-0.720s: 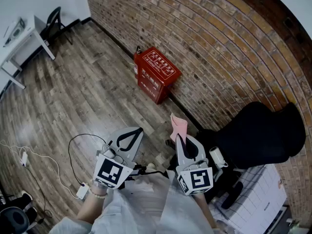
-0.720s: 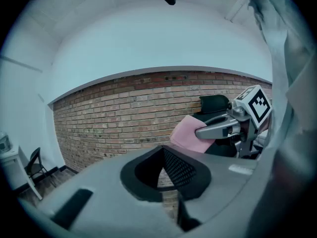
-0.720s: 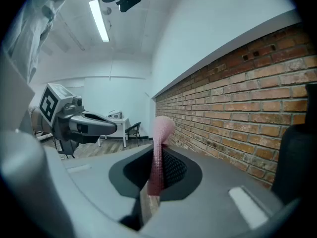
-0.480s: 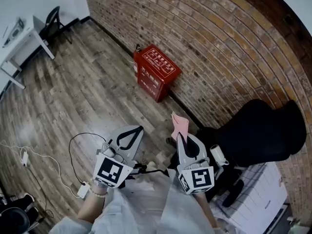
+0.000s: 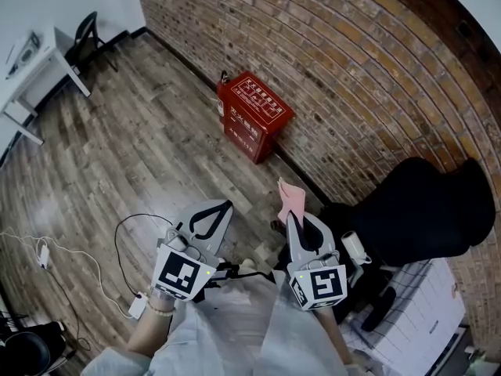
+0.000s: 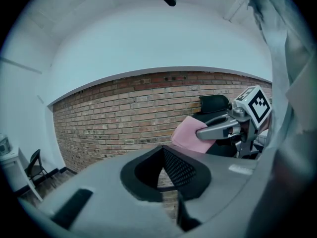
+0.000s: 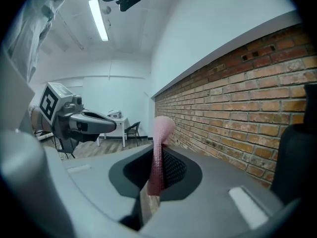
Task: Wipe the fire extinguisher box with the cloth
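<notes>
Against the brick wall (image 5: 352,69), down on the wood floor (image 5: 141,147): red fire extinguisher box (image 5: 254,116), seemingly touching the wall's foot | right claw (image 5: 290,219) pinched on the pink cloth (image 5: 290,200), well short of the box | left claw (image 5: 225,206) closed, nothing in it.

Close against brick wall (image 5: 352,77): black office chair (image 5: 423,210). Well apart from brick wall: white table (image 5: 35,63), small black chair (image 5: 86,30), white cable (image 5: 70,253).

White print on the fire extinguisher box (image 5: 254,116), illegible.
</notes>
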{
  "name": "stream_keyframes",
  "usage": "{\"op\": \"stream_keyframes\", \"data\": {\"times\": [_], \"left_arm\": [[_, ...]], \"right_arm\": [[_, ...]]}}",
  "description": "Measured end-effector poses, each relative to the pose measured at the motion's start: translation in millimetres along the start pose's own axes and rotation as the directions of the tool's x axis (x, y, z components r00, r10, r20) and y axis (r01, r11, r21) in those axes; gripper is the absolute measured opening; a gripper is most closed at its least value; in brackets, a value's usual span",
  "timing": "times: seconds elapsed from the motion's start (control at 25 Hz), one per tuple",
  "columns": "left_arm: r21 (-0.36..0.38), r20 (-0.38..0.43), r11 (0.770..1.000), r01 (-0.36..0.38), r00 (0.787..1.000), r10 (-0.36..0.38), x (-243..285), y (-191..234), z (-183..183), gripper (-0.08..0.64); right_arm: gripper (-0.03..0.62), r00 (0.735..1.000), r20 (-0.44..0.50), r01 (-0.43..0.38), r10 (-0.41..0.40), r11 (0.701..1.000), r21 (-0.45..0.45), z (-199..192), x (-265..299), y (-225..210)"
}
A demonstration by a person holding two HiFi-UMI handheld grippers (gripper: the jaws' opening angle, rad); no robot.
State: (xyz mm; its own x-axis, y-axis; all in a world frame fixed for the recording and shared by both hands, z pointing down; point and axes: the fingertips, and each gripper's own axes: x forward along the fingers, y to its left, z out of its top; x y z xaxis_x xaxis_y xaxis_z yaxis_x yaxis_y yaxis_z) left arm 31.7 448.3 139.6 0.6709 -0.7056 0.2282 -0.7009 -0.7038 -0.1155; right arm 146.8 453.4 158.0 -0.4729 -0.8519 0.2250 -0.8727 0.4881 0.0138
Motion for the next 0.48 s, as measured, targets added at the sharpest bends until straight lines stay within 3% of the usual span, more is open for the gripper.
{"op": "stream_keyframes", "data": {"times": [0.48], "left_arm": [[0.005,0.007,1.0,0.031,1.0,-0.031,-9,11,-4,-0.002]], "right_arm": [[0.028,0.999,-0.002,0.032,-0.032,0.999,0.014,3,4,13]]}}
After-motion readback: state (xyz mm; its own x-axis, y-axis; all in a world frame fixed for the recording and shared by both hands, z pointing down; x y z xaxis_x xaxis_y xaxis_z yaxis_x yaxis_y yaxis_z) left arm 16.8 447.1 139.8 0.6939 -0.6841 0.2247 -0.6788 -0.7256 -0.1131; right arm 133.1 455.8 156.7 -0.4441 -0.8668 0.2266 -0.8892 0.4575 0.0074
